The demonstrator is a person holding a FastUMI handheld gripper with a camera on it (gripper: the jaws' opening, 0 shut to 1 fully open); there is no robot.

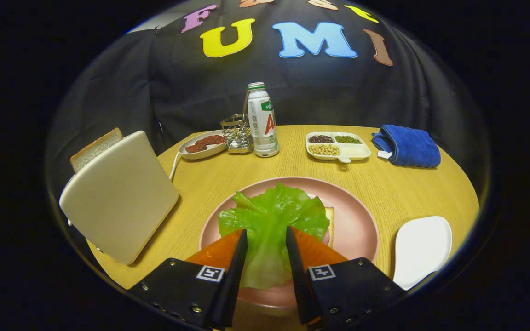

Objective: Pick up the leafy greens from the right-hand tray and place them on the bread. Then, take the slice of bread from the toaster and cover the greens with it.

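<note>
A milk bottle (262, 120) stands upright beside a wire holder (237, 133); left, a dish of red pieces (202, 144); right, a divided dish of beans (337, 146), then a folded blue cloth (407, 145)

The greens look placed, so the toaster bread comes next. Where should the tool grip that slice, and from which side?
Grip the exposed top corner of the bread slice, the part sticking up from the toaster, coming from above with one finger on each flat face. The tool sits open around the lettuce on the pink plate.
</note>
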